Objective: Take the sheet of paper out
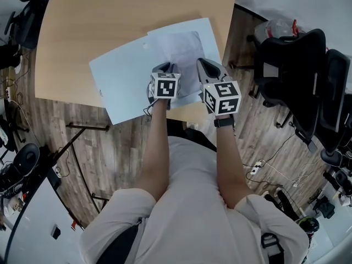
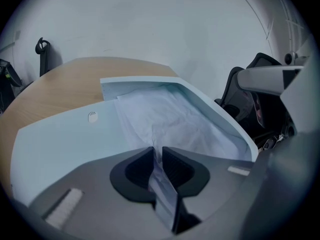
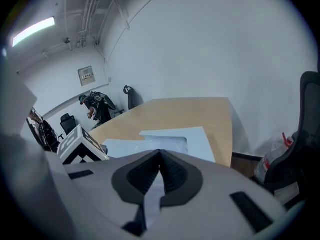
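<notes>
Table [image 1: 110,32]: gripper views show left hand-held gripper [image 2: 159,154] pinching paper [image 2: 165,119], right one [image 3: 160,159] folder [image 3: 200,141].

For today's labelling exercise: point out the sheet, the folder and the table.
Sheet [image 2: 165,119], left gripper view, creased middle.
Folder [image 1: 118,78], head view, open left flap.
Table [image 1: 110,15], head view, bare top.

1 counter [image 1: 110,15] carries 1 pale blue folder [image 1: 124,81] and 1 sheet of paper [image 1: 181,48]. There are 2 grippers, the left gripper [image 1: 165,66] and the right gripper [image 1: 202,64], each with 1 marker cube, making 2 cubes in all. To the right of the counter stand 2 black chairs, the nearer chair [image 1: 291,59] and the outer chair [image 1: 335,92], and 1 watch [image 1: 223,122] shows on 1 wrist.
</notes>
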